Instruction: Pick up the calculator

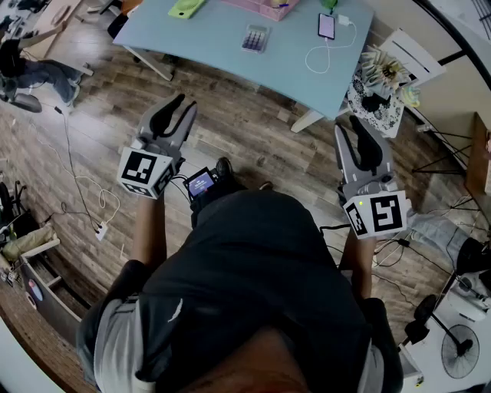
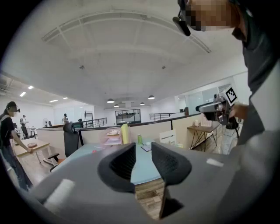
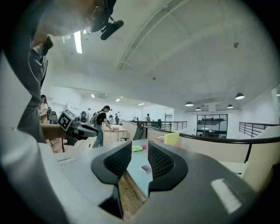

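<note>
A: State of the left gripper (image 2: 143,153) jaws?

B: They stand apart with a narrow gap and hold nothing. Only the blue table (image 2: 141,168) and the wood floor show through the gap.

A: And the right gripper (image 3: 140,154)?

B: Its jaws are also slightly parted and empty. The calculator (image 3: 146,168) shows through the gap, but it lies far off on the table top and touches neither jaw.

A: What does the head view show?

B: Both grippers are held over the floor, short of the table edge, the left (image 1: 181,105) and the right (image 1: 355,123) well apart from each other. The calculator (image 1: 255,37) lies flat on the table (image 1: 207,42), ahead of and between the two grippers and well away from both.

A: What is near it?

B: A phone (image 1: 327,25) with a white cable lies to its right, and a green object (image 1: 186,8) lies to its left. A pink tray (image 1: 265,6) sits just behind it.
</note>
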A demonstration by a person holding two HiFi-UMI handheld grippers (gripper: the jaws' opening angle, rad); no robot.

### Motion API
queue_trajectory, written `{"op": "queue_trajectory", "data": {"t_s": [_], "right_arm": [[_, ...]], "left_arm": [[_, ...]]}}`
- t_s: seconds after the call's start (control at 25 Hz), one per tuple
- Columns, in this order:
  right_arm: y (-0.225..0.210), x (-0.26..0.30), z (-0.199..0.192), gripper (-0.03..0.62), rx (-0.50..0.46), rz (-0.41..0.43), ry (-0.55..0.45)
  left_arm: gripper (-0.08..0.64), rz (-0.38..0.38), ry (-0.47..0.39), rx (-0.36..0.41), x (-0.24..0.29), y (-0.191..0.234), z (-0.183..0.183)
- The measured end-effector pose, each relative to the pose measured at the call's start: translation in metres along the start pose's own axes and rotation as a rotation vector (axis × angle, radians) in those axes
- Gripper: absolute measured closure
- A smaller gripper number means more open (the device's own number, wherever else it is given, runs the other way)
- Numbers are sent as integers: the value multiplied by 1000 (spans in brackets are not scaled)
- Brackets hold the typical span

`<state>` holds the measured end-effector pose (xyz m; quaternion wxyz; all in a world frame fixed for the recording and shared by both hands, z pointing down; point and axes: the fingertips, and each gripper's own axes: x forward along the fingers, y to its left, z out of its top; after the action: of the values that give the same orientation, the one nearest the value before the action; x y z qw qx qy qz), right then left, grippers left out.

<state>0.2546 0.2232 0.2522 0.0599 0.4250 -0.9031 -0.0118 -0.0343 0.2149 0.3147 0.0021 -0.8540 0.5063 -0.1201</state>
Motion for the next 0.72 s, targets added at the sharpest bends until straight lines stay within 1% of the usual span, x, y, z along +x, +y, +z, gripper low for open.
{"op": "queue_trajectory", "data": {"t_s": [0.12, 0.28, 0.4, 0.6, 0.72], "right_arm": [[-1, -5, -4, 476, 4, 19, -2], [2, -11, -6, 477, 10, 32, -16], [7, -10, -8, 477, 18, 41, -19], [18, 3, -10, 477, 17, 43, -6], [25, 14, -10, 477, 18, 27, 8]], "left_arm": [[390, 0, 10, 1, 1, -8, -1], [390, 14, -3, 24, -6, -16, 7], [390, 20, 2, 30, -13, -17, 7], [390, 22, 8, 28, -18, 0, 0], [390, 1, 4, 20, -15, 12, -4]]}}
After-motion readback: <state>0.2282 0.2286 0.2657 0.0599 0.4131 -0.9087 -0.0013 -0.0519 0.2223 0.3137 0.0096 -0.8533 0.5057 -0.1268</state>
